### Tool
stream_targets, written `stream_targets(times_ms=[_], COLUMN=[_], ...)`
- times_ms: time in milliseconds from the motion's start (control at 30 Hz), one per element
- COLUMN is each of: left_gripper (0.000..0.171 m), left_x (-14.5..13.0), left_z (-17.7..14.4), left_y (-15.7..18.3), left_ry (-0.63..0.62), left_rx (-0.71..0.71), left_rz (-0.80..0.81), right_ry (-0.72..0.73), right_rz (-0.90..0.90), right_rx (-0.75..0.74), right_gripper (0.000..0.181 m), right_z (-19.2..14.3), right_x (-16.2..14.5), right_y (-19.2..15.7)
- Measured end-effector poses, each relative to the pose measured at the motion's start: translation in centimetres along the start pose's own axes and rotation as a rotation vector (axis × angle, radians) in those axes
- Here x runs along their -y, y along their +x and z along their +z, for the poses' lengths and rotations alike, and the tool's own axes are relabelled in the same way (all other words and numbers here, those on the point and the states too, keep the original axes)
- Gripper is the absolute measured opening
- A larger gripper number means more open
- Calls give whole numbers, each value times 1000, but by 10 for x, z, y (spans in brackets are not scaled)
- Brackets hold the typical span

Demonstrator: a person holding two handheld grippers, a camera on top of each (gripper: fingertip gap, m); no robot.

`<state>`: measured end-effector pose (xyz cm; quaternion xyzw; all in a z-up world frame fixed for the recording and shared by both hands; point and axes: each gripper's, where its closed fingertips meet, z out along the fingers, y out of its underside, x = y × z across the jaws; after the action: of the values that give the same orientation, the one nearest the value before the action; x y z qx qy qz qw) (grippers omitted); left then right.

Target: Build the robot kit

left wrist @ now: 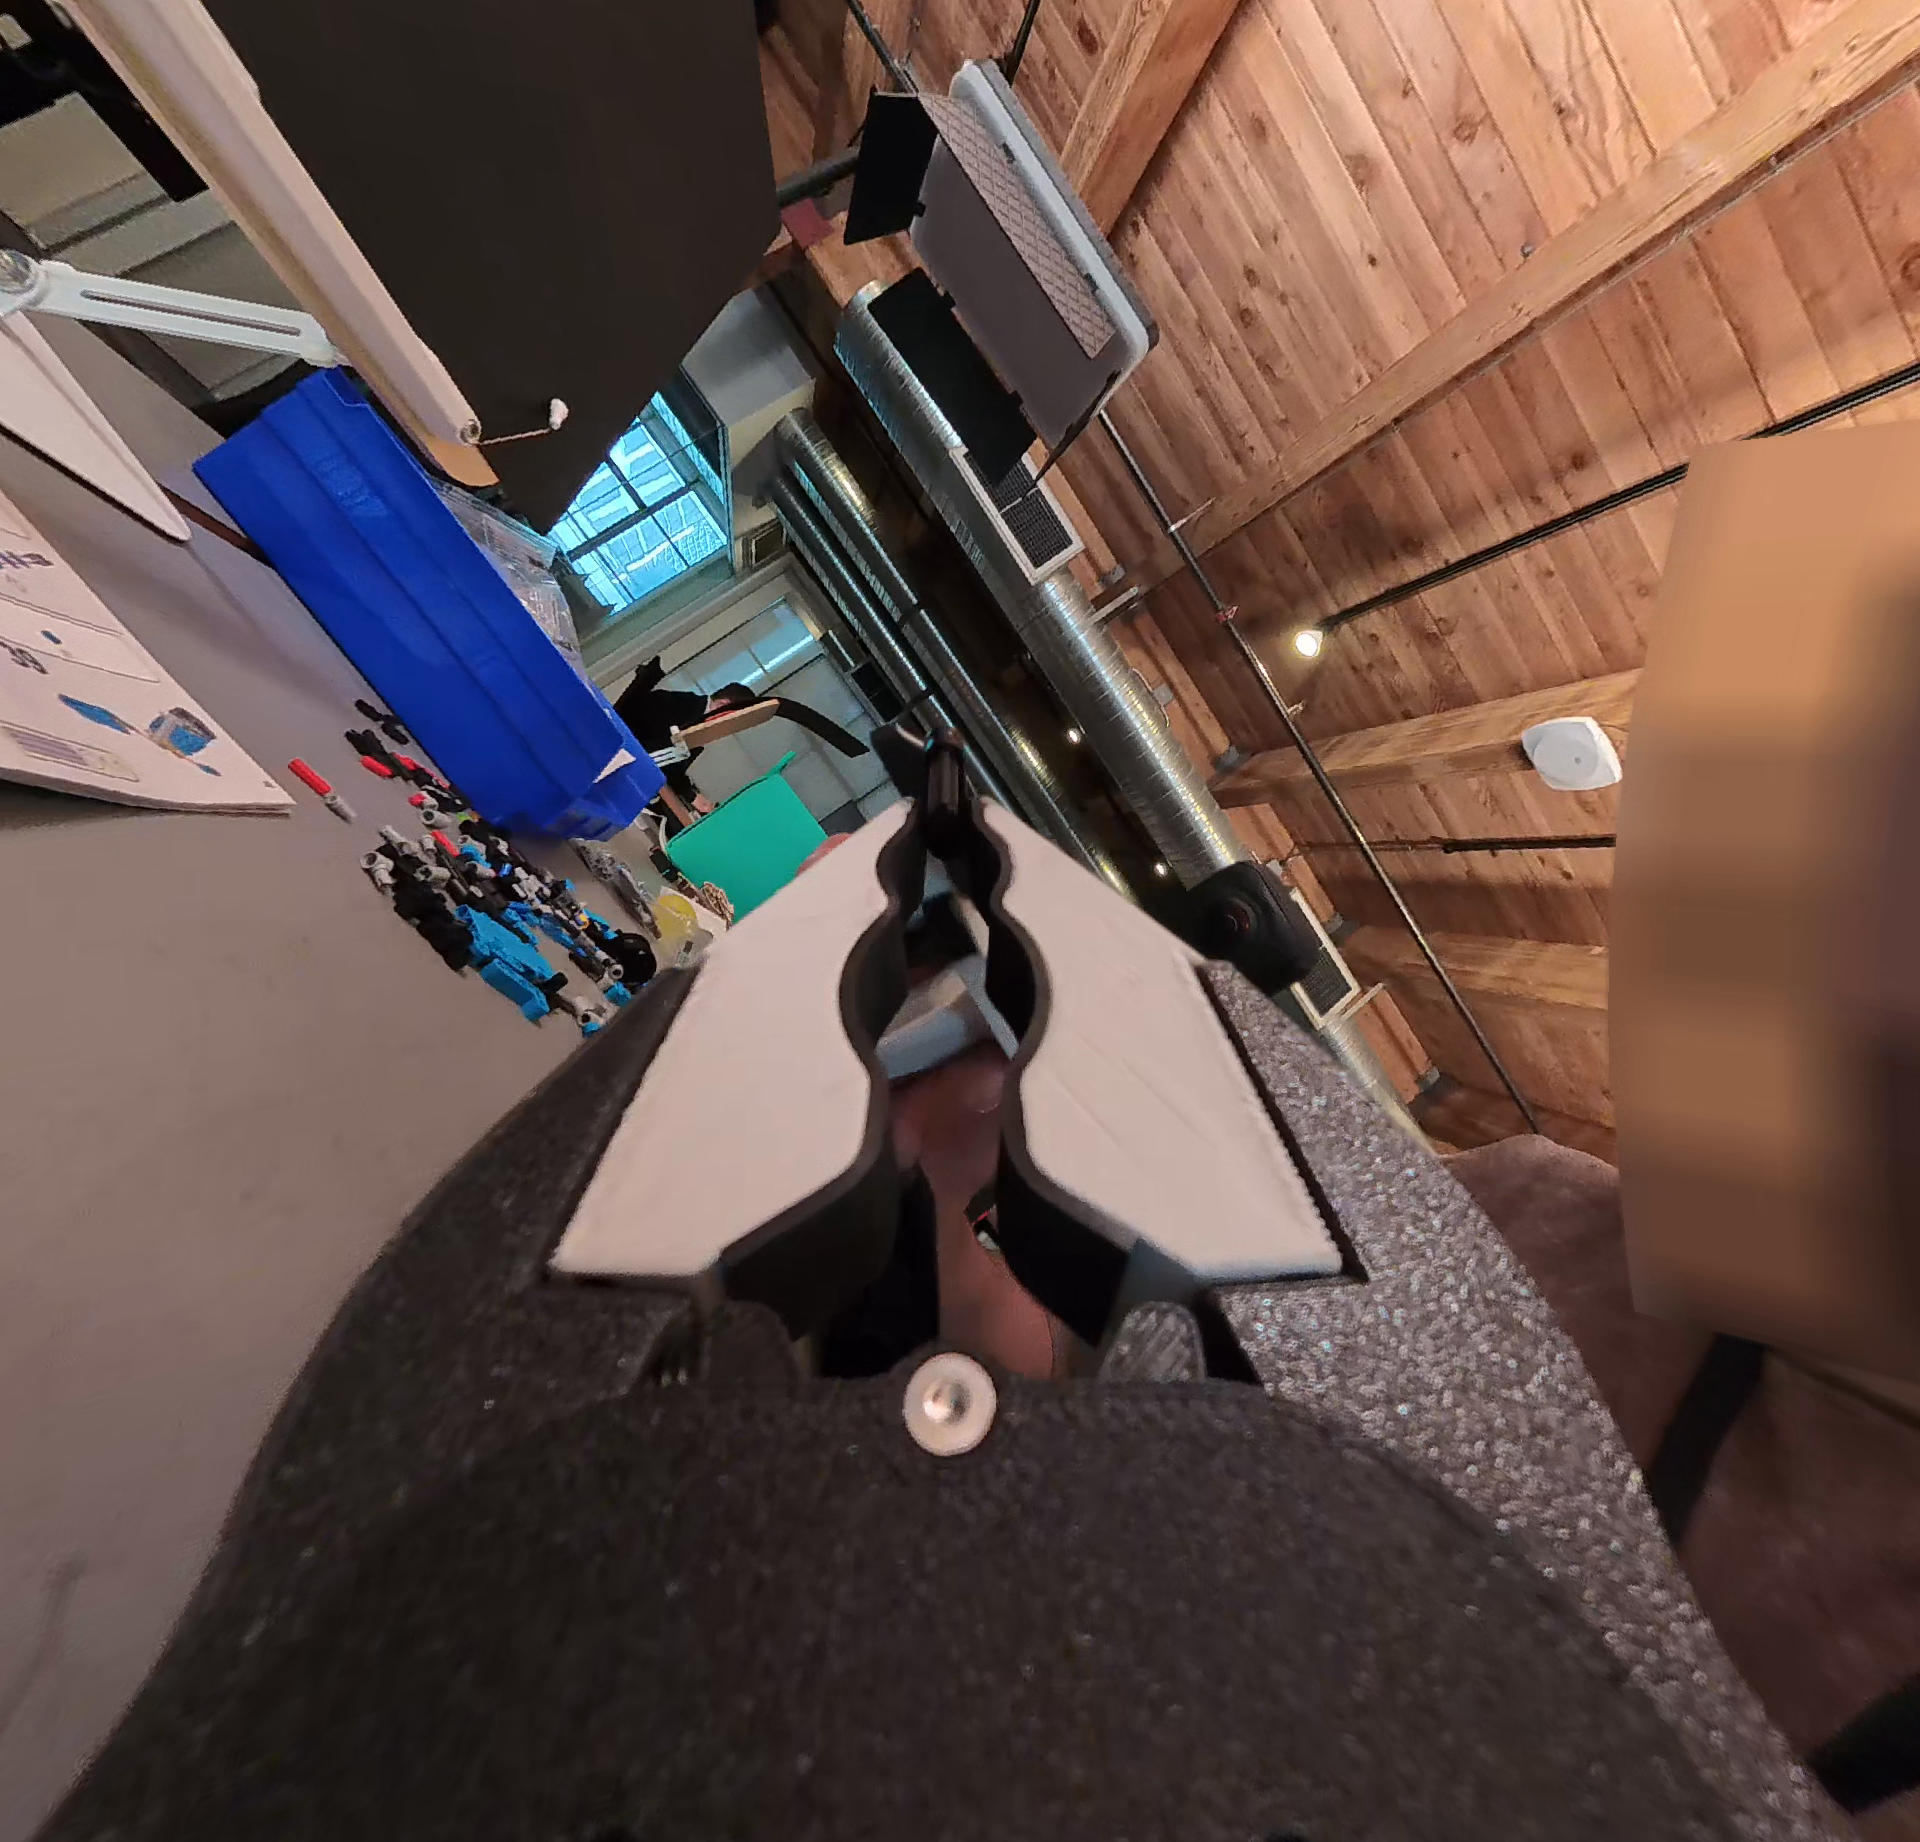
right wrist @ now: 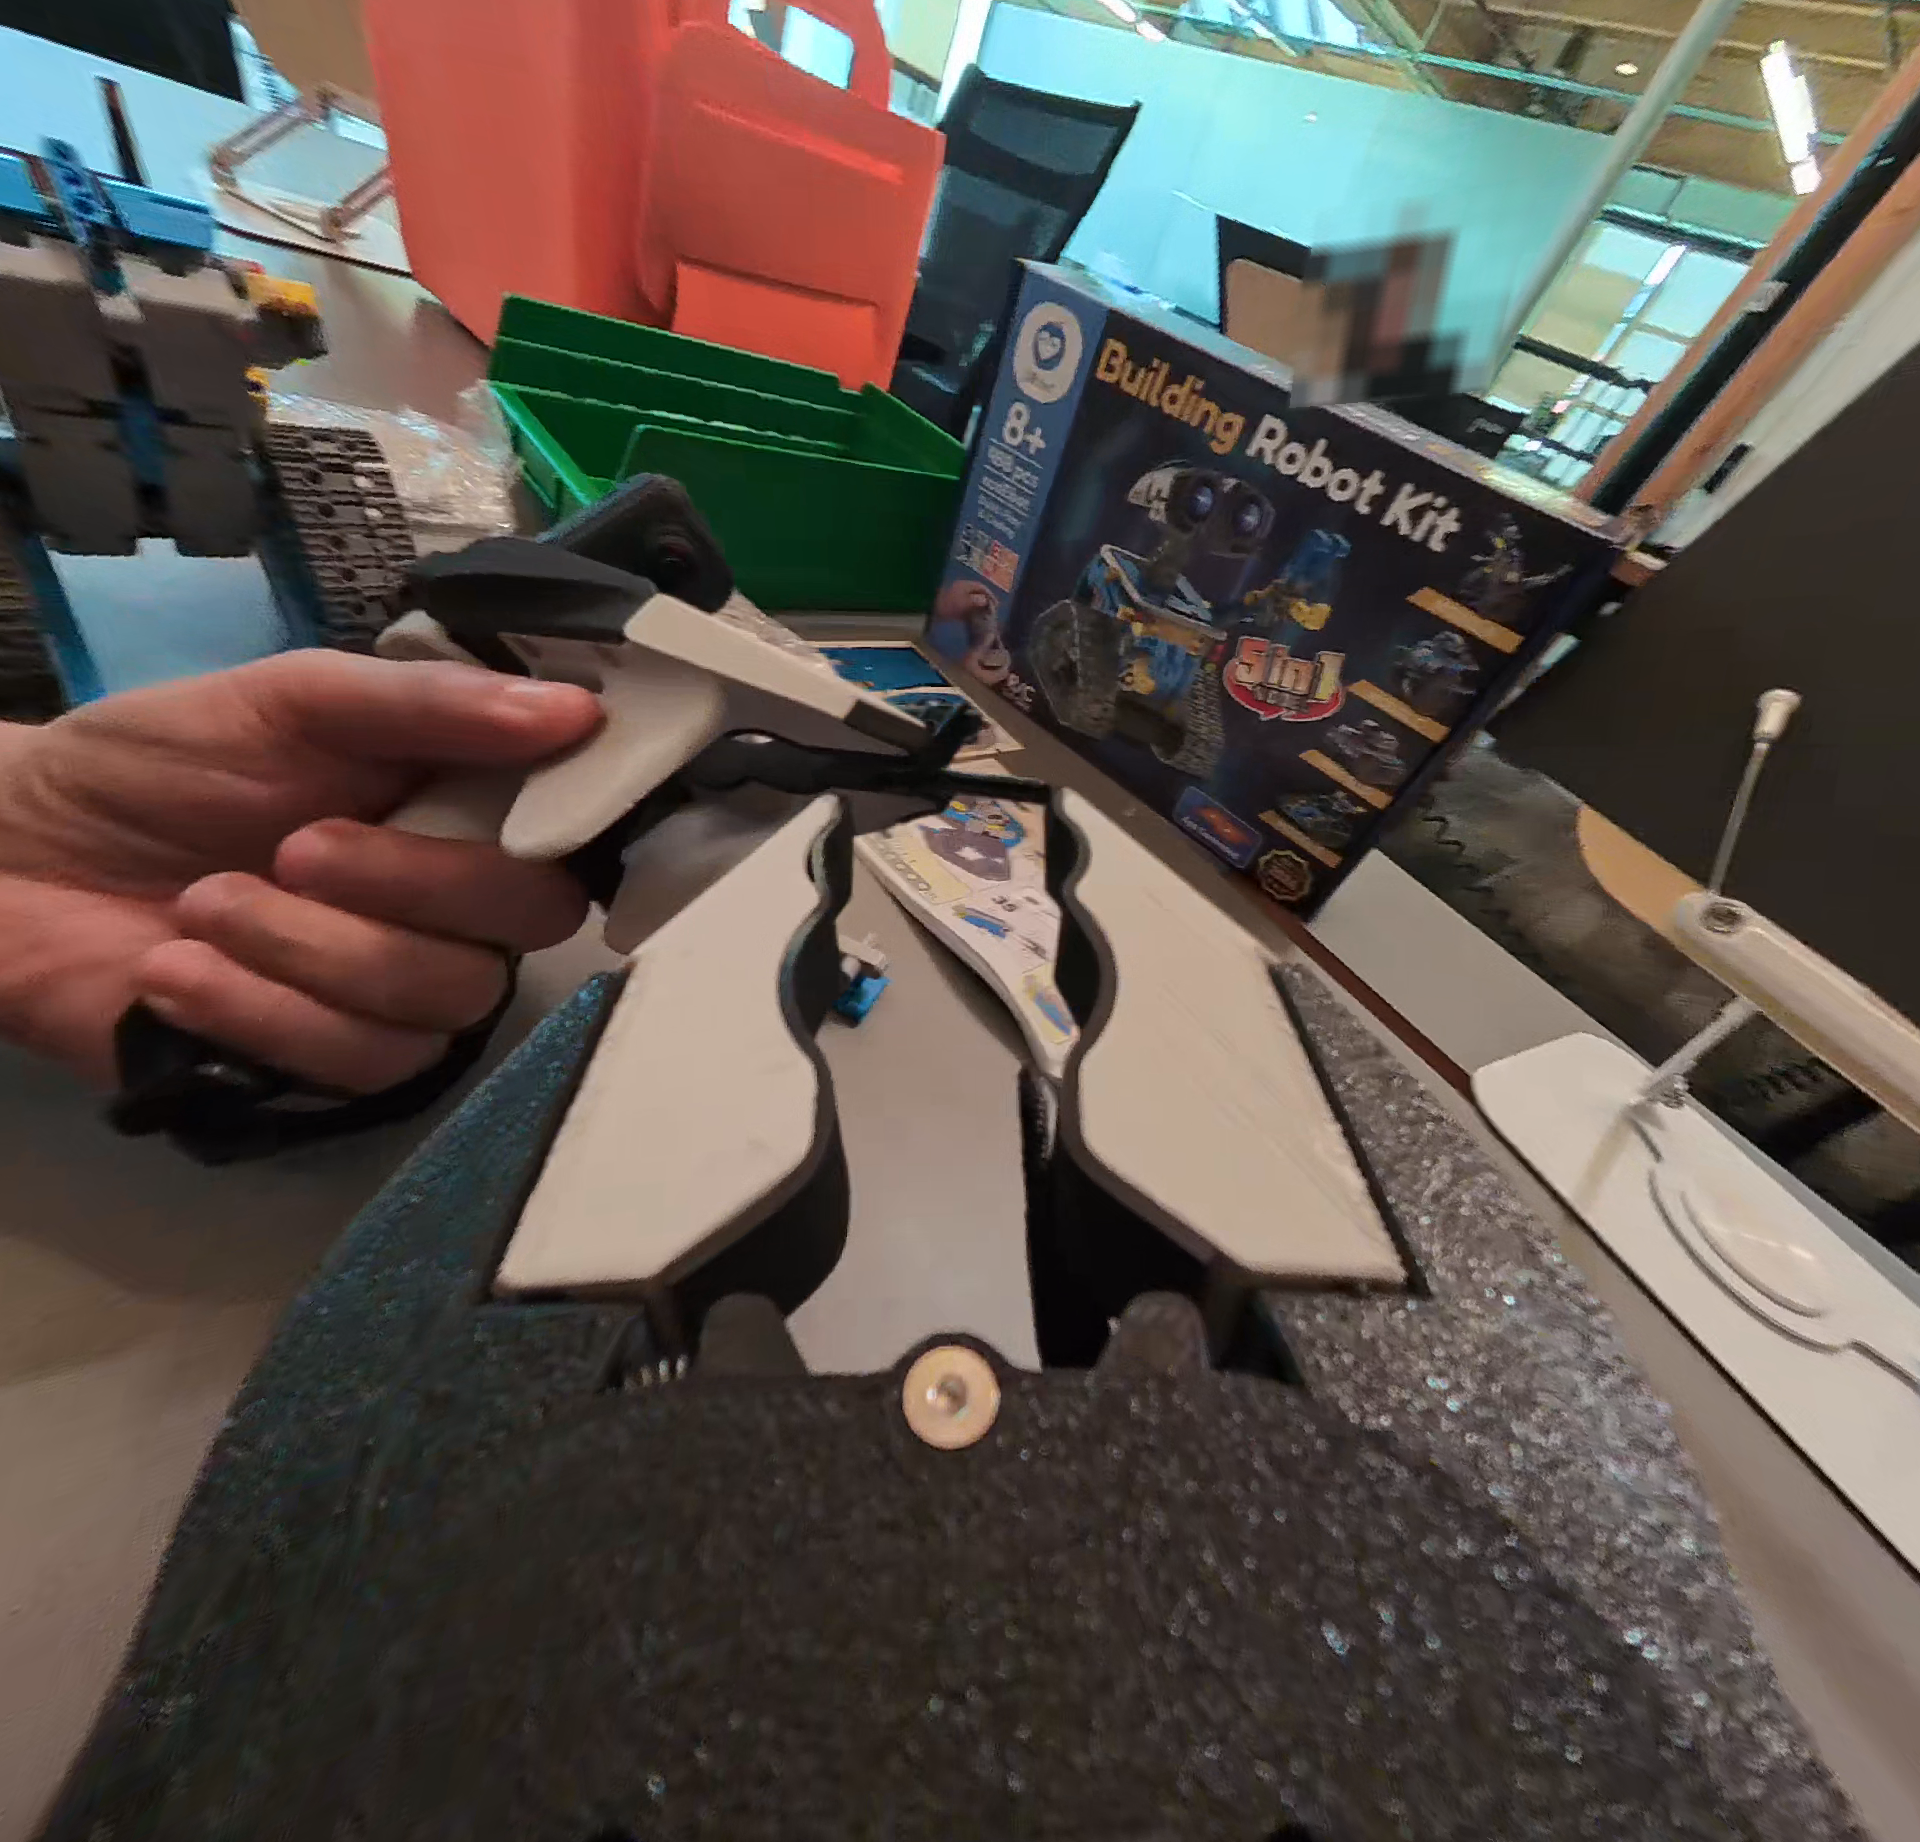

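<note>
My left gripper is tilted up off the grey table and is shut on a small black piece pinched at its tips. In the right wrist view a hand holds that left gripper just ahead of my right gripper's tips, with the black piece at its end. My right gripper is open and empty, its jaws wide apart and level with the left gripper's tips. Below it on the table lie a small blue-and-white piece and an instruction booklet.
A dark robot kit box, a green bin and an orange bag stand behind. A tracked model is at the left, a white lamp base at the right. A blue bin and several loose pieces are on the table. Both grippers' tips are close together, under 4 cm apart.
</note>
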<state>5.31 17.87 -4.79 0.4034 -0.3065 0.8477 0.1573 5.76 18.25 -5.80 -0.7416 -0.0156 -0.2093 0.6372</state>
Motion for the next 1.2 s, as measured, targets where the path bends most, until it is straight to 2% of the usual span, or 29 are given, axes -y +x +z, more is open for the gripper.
stream_targets(times_ms=[167,467,500,567,667,700,800,867,1033,1100,1200], left_gripper=[6,6,7,5,6,6,6,6,6,6,6], left_x=[-2,0,-1,3,-18,-20,-9,-2,-11,-18,-23], left_z=[2,-2,-2,-1,14,15,7,0,-6,-6,-4], left_y=[0,-6,-7,-2,5,2,-3,-4,-26,-36,-41], left_ry=[23,54,50,63,-67,-75,-46,-29,-104,-142,-174], left_rx=[11,56,60,43,66,112,132,138,187,221,254], left_rz=[6,19,22,42,172,240,218,213,66,33,56], right_ry=[-17,-106,-106,-112,-216,-237,-193,-168,-62,-84,-147], right_rz=[-33,-45,-36,-57,-182,-228,-48,-22,-50,-125,-254], right_rx=[-68,-68,-55,-53,-17,-53,14,32,175,163,177], right_gripper=[32,27,23,0,0,0,0,0,50,54,51], right_z=[1,6,7,7,17,20,16,9,-17,-20,-19], right_x=[0,-6,-7,-9,-27,-32,-26,-26,-16,-20,-30], right_y=[5,2,0,-4,-24,-19,-10,-2,4,7,-5])
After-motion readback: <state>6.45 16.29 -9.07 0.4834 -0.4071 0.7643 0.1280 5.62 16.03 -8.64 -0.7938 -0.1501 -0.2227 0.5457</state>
